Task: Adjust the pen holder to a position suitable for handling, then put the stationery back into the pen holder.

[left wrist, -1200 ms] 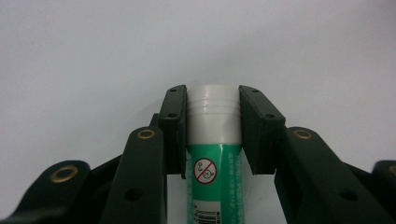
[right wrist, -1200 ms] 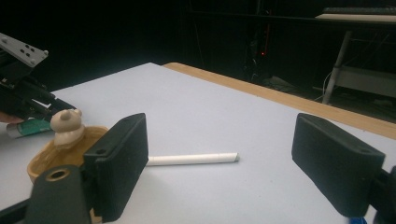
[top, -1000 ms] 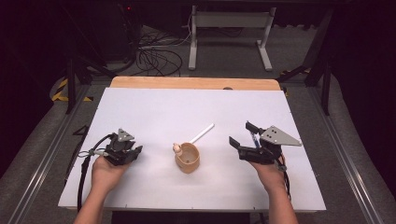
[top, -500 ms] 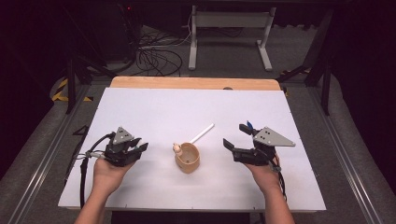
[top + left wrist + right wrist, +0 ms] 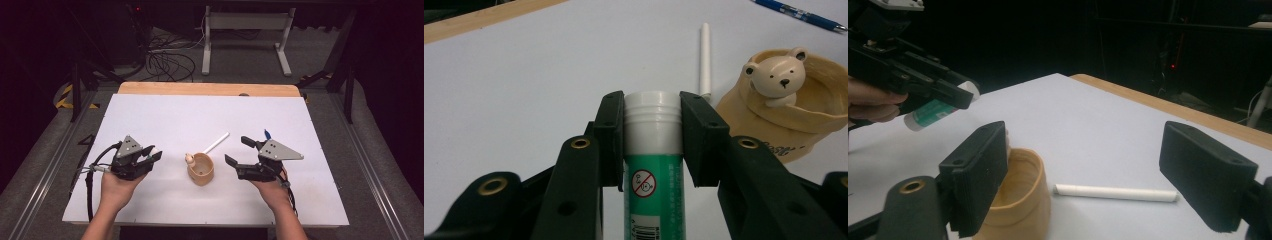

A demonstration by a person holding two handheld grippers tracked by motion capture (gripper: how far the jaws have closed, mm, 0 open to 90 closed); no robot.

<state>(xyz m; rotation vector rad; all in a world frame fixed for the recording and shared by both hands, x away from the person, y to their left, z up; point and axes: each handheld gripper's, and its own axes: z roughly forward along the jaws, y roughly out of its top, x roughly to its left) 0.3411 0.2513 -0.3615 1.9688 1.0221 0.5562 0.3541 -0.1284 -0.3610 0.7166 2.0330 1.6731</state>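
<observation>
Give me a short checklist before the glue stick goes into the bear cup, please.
1. Left gripper shut on glue stick: ok.
2. Stick's white cap on: ok.
3. Bear cup upright, mouth free: ok.
4. Right gripper open, holding nothing: ok.
5. Right gripper's near pad apart from the cup: cannot tell.
6. White pen lies beside the cup, not across its mouth: ok.

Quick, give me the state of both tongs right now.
Left tongs: shut on the green glue stick, gripped just below its white cap.
Right tongs: open, nothing between the jaws, beside the bear cup.
</observation>
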